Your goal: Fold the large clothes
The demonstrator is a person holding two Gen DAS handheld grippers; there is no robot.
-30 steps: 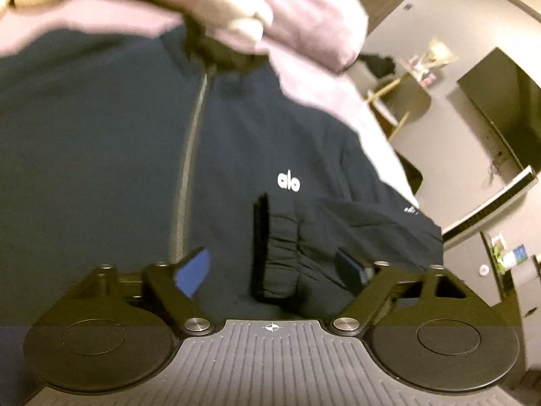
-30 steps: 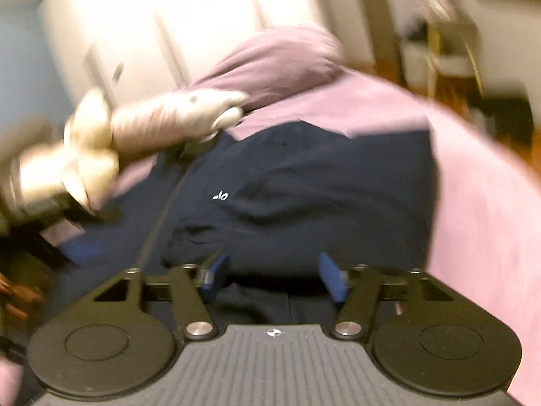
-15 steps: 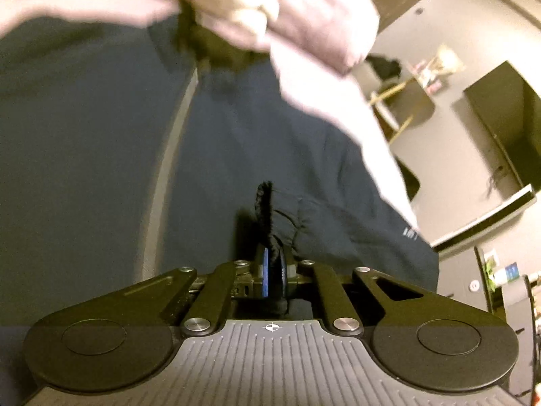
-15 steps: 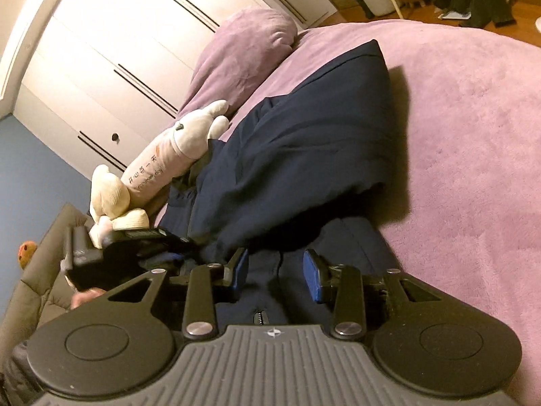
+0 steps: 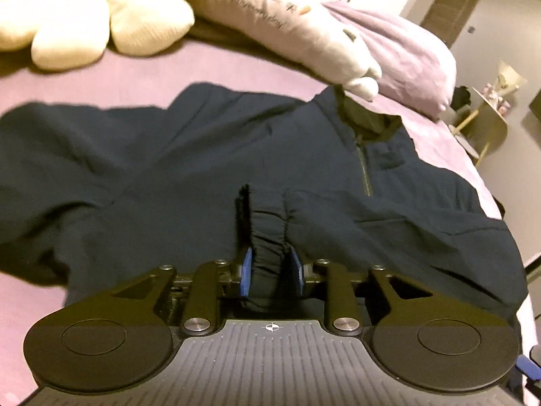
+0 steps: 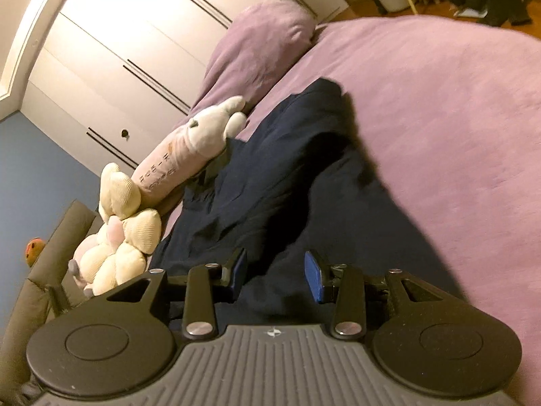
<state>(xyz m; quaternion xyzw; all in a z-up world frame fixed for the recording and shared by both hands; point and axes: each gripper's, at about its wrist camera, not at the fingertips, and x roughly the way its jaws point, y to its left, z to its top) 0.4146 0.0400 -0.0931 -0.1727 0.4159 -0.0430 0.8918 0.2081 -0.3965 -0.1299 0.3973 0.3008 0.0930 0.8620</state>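
The left wrist view shows the navy jacket (image 5: 162, 176) spread across the lilac bed (image 5: 67, 81), its zipper (image 5: 363, 165) running from the collar at one o'clock down toward the middle. Only here can the sleeve cuff (image 5: 268, 237) be seen: its gathered elastic band sits between the blue pads of the left gripper (image 5: 270, 267), which stand narrowly apart and are opening, the cloth filling the gap between them. Whether the pads press on the cuff is hard to judge, but it lies snug against both.

The right wrist view gives what the other lacks: the jacket's far side (image 6: 304, 155), heaped into a raised fold at twelve o'clock, and the wide bare stretch of bed (image 6: 456, 128) from one to four o'clock, the largest open room around the garment. The right gripper (image 6: 275, 270) has its jaws spread moderately over dark cloth, with nothing visibly pinched between the pads.

Both views show the long pink plush toy (image 6: 182, 159) and the cream plush (image 6: 125, 237) crowding the jacket's collar edge; in the left view the pink toy's paw (image 5: 361, 86) touches the collar. The purple pillow (image 5: 405, 57) lies just beyond. A white wardrobe (image 6: 128, 44) stands past the bed at eleven o'clock in the right view. In the left view the jacket's hem reaches the bed's edge at four o'clock.
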